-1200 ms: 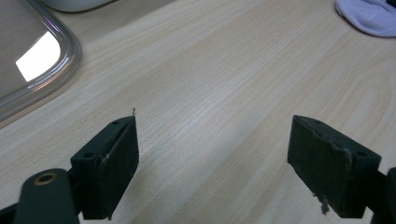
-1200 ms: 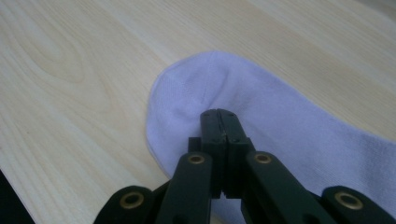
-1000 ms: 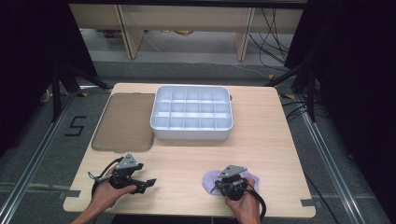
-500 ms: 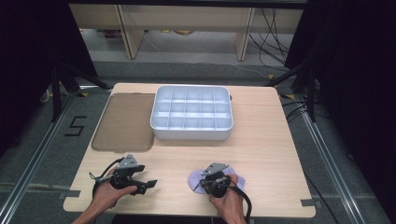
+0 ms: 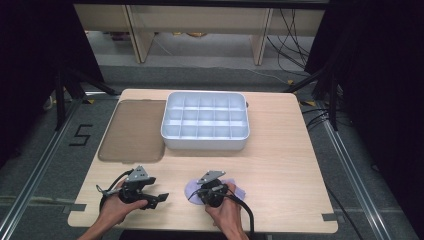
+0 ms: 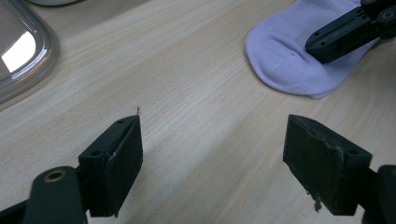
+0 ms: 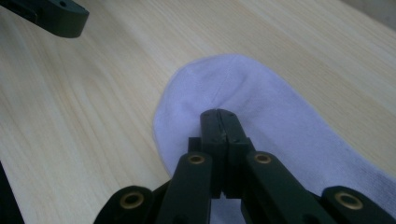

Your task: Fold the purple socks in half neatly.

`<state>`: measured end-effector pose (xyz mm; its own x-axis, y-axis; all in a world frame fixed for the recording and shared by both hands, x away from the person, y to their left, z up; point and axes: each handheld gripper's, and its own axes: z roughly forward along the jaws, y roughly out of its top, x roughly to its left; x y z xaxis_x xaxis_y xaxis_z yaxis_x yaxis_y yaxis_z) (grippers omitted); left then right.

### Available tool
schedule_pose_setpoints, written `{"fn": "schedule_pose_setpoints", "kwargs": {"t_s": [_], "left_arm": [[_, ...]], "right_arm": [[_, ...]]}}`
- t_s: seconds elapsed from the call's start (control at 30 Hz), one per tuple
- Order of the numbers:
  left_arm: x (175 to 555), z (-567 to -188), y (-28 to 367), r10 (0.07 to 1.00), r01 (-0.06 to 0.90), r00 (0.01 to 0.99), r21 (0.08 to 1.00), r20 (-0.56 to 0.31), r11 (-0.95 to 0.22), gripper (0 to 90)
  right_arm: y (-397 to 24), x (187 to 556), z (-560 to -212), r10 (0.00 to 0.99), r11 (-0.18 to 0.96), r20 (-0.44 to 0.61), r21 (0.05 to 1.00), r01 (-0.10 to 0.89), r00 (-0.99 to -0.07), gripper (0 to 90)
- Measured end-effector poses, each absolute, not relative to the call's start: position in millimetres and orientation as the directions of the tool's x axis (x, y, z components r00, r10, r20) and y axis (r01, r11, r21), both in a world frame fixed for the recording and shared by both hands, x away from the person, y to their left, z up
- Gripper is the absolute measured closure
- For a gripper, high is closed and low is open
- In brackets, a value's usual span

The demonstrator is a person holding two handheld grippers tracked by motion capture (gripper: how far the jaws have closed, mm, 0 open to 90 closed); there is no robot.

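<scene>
Sock: a pale lilac fabric sock lies flat on the light wooden counter, close to the front edge and about midway along it; its rounded toe end points toward the left tool.
Right tool: the black two-jaw right tool sits over the sock, its jaws pressed together with a fold of the lilac fabric pinched between them; in the right gripper view the tips meet on the cloth just behind the toe.
Left tool: the black two-jaw left tool is near the front left corner of the counter, jaws spread wide with bare wood between them; it is apart from the sock, which lies just beyond its right jaw in the left gripper view.
Hands: a person's hand grips each tool from the front edge.
Tray: a white plastic tray divided into small compartments stands toward the back edge, near the middle.
Lid: a translucent brownish flat plastic lid lies just left of the tray, along the left side of the counter.
</scene>
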<state>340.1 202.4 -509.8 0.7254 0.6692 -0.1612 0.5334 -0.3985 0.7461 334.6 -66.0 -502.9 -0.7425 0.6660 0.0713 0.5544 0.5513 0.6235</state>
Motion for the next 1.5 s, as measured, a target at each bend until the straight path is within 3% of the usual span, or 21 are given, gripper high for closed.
{"fn": "schedule_pose_setpoints", "kwargs": {"t_s": [0.6,0.9,1.2,1.4,1.5], "left_arm": [[339,-510,200,0.661,0.526,0.732,0.752,-0.163,-0.397,20.5],[342,-509,192,0.642,0.527,0.743,0.756,-0.188,-0.389,20.7],[346,-509,162,0.592,0.508,0.783,0.744,-0.190,-0.434,34.9],[348,-509,156,0.574,0.440,0.815,0.730,-0.079,-0.524,44.7],[346,-511,153,0.594,0.470,0.796,0.738,-0.116,-0.485,48.3]], "right_arm": [[-36,336,-504,0.580,0.586,0.095,0.642,0.495,-0.809,90.0],[-77,335,-476,0.631,0.495,0.089,0.719,0.488,-0.771,90.0],[-131,327,-471,0.688,0.447,0.101,0.722,0.529,-0.719,88.1],[-135,324,-471,0.691,0.443,0.097,0.726,0.526,-0.716,85.4],[-134,323,-470,0.692,0.444,0.101,0.722,0.531,-0.715,84.8]]}}
